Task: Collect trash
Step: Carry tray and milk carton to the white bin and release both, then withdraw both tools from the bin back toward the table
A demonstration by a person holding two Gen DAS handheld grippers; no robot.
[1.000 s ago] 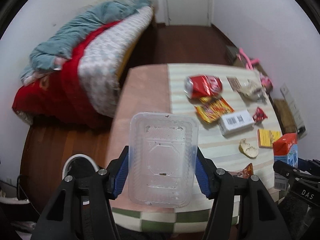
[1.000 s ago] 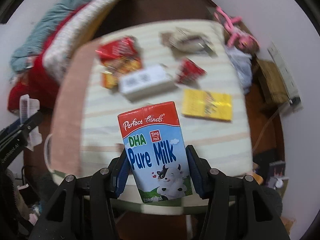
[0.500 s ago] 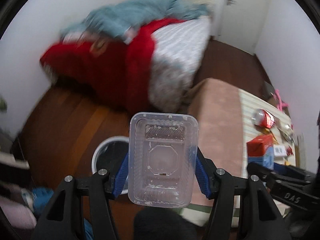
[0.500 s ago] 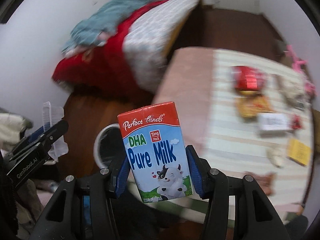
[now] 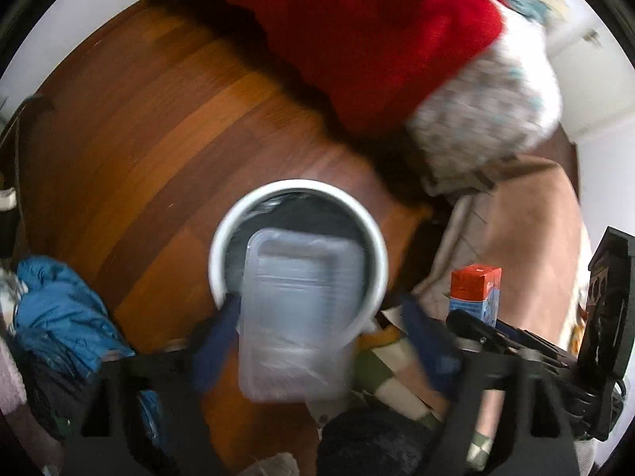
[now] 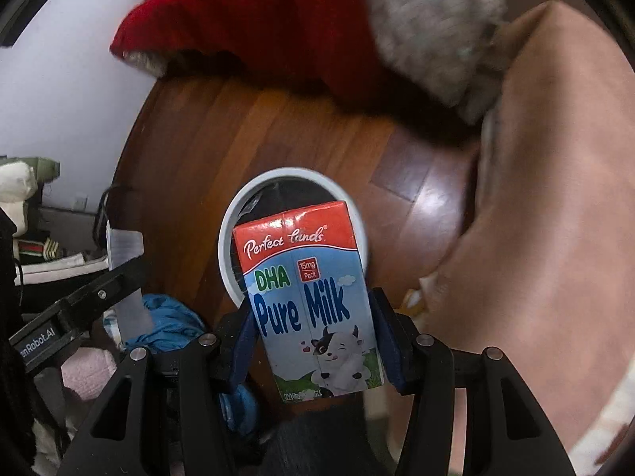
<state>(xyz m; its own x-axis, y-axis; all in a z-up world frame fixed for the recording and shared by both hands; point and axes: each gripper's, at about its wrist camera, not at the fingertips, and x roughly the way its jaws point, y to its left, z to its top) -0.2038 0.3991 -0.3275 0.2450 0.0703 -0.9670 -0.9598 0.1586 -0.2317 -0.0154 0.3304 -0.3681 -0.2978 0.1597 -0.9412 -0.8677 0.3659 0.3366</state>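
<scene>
A clear plastic container [image 5: 297, 313] hangs blurred over the round white-rimmed bin [image 5: 222, 246] on the floor. My left gripper [image 5: 321, 341] points steeply down at it and its jaws are opening. The right blue pad [image 5: 428, 345] stands apart from the container, which is still between the jaws. My right gripper [image 6: 317, 337] is shut on a "Pure Milk" carton [image 6: 309, 293], held upright above the same bin [image 6: 293, 170]. The carton [image 5: 474, 289] also shows at the right of the left wrist view. The bin's inside is dark.
A red blanket [image 5: 357, 39] and patterned bedding [image 5: 488, 111] hang off a bed beyond the bin. The pinkish table cover [image 6: 535, 218] fills the right. Blue cloth [image 5: 59, 309] and other clutter lie on the wooden floor [image 5: 158, 119] at the left.
Both grippers swung off the table to above the bin and tipped downward. The left jaws have spread away from the clear container. The right one still grips the milk carton.
</scene>
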